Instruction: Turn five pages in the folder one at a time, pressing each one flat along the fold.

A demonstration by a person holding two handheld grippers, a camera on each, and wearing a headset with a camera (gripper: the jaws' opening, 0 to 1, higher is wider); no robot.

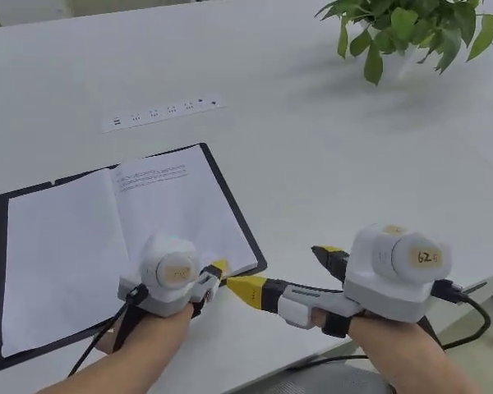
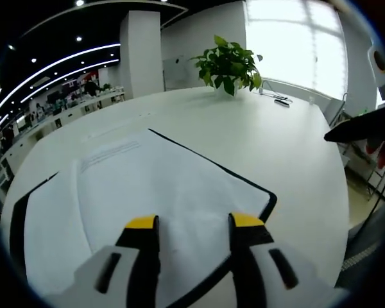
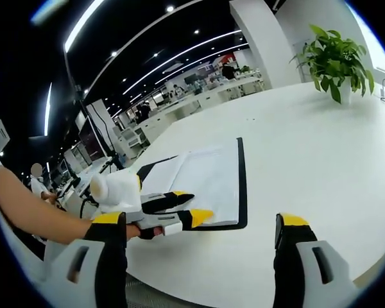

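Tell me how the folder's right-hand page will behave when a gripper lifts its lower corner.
The right-hand page looks like a thin single sheet, so it will probably flop and curl rather than stay stiff. It lies smooth and flat, so the left gripper may slip on it. A hard pinch could crease it.

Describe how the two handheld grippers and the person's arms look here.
White rounded housings, black jaws tipped yellow, black cables. The right gripper bears a round yellowish label marked 62; the left gripper has a similar one, unreadable. Black straps; forearms unsleeved.
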